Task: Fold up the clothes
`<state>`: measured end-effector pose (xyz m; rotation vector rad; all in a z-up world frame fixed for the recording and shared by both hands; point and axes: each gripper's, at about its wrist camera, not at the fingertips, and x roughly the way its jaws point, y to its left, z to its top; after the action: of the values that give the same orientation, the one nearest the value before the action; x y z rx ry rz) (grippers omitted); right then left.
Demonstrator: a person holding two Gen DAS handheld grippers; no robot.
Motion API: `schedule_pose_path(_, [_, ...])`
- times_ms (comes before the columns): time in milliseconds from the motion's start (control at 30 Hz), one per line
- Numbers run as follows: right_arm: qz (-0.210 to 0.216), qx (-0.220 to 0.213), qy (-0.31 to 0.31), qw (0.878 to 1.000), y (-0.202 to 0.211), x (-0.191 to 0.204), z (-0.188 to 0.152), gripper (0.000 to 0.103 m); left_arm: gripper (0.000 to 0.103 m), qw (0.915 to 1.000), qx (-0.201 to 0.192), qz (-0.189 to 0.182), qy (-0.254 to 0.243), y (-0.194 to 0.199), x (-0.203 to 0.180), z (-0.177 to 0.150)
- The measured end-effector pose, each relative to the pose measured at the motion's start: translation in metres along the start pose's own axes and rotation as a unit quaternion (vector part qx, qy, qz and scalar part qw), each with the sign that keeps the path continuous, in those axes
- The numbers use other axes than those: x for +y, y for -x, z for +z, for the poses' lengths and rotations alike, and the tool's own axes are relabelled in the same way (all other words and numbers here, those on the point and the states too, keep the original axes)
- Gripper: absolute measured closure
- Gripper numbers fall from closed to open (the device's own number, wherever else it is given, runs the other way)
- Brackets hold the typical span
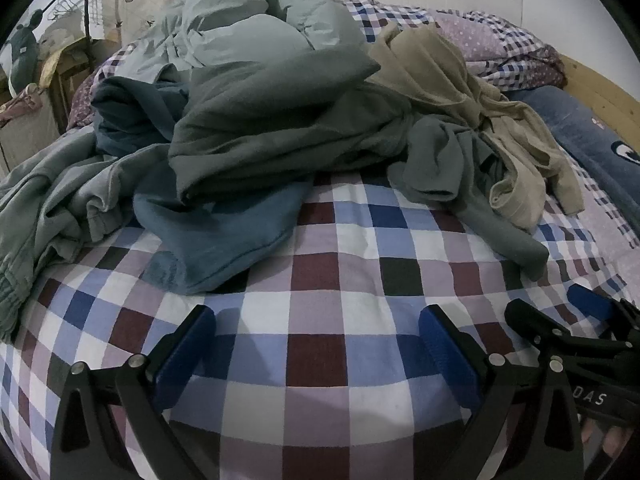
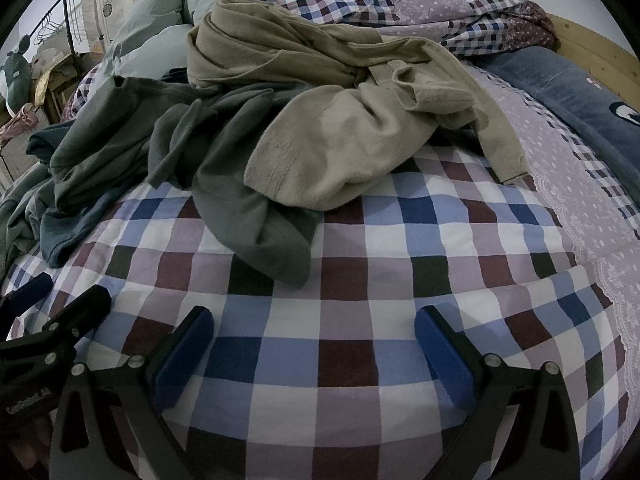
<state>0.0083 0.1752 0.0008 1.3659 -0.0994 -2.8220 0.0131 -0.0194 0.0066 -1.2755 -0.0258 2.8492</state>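
Left wrist view: checked bed (image 1: 320, 248), bare in front. Heaped behind: dark grey garment (image 1: 280, 120), beige garment (image 2: 340, 160), blue garment (image 1: 224, 236), all unfolded. Left gripper (image 1: 316, 336) and right gripper (image 2: 314, 334) low over sheet, jaws wide, holding nothing.

Checked bed (image 1: 320, 280) w/ clothes heap (image 1: 280, 128)

A checked bed (image 1: 320, 320) carries a pale duvet (image 1: 256, 28) at its far side; a blue pillow (image 2: 580, 92) lies along its right edge.
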Motion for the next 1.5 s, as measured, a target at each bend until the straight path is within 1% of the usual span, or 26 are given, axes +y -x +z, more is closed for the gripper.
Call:
schedule_pose_path(167, [0.009,-0.002,0.001,1.000,0.000,-0.002,0.000,0.000,0.000,1.0000,-0.004,0.003,-0.001,0.004,-0.002,-0.002])
schedule_pose_path(367, [0.011,-0.006,-0.002,1.000,0.003,-0.003,-0.001,0.000,0.000,0.9999,-0.008,0.006,-0.002,0.009,-0.004,-0.005])
schedule_pose_path(633, [0.019,-0.007,-0.009,1.000,0.005,-0.003,-0.001,0.000,0.000,0.9996,-0.028,0.006,0.003,0.023,0.000,-0.008])
schedule_pose_path(767, [0.025,-0.010,-0.013,1.000,0.005,-0.004,0.000,0.000,0.000,0.9993,-0.037,0.001,0.009,0.025,-0.002,-0.002])
schedule_pose_path(900, [0.041,-0.018,-0.019,0.999,0.010,-0.004,0.005,0.000,0.000,0.9986,-0.049,-0.006,0.019,0.031,0.003,0.000])
schedule_pose_path(967, [0.060,-0.020,-0.029,0.998,0.014,-0.005,0.008,0.000,0.000,0.9979,-0.059,-0.009,0.023,0.036,0.005,0.002])
schedule_pose_path(1067, [0.075,-0.030,-0.038,0.996,0.022,-0.004,0.010,0.000,0.000,0.9969,-0.072,-0.015,0.028,0.043,0.008,0.003])
schedule_pose_path(1200, [0.085,-0.049,-0.032,0.995,0.033,0.003,0.011,0.000,0.000,0.9958,-0.083,-0.023,0.031,0.051,0.010,0.006])
schedule_pose_path(1267, [0.092,-0.058,-0.030,0.994,0.038,0.005,0.014,0.000,0.000,0.9954,-0.090,-0.019,0.026,0.055,0.010,0.006])
schedule_pose_path(1367, [0.099,-0.074,-0.029,0.992,0.044,0.008,0.021,0.000,0.000,0.9939,-0.109,-0.002,0.011,0.063,0.009,0.006])
schedule_pose_path(1500, [0.109,-0.085,-0.031,0.990,0.049,0.011,0.026,0.000,0.000,0.9924,-0.121,-0.011,0.014,0.069,0.015,0.007])
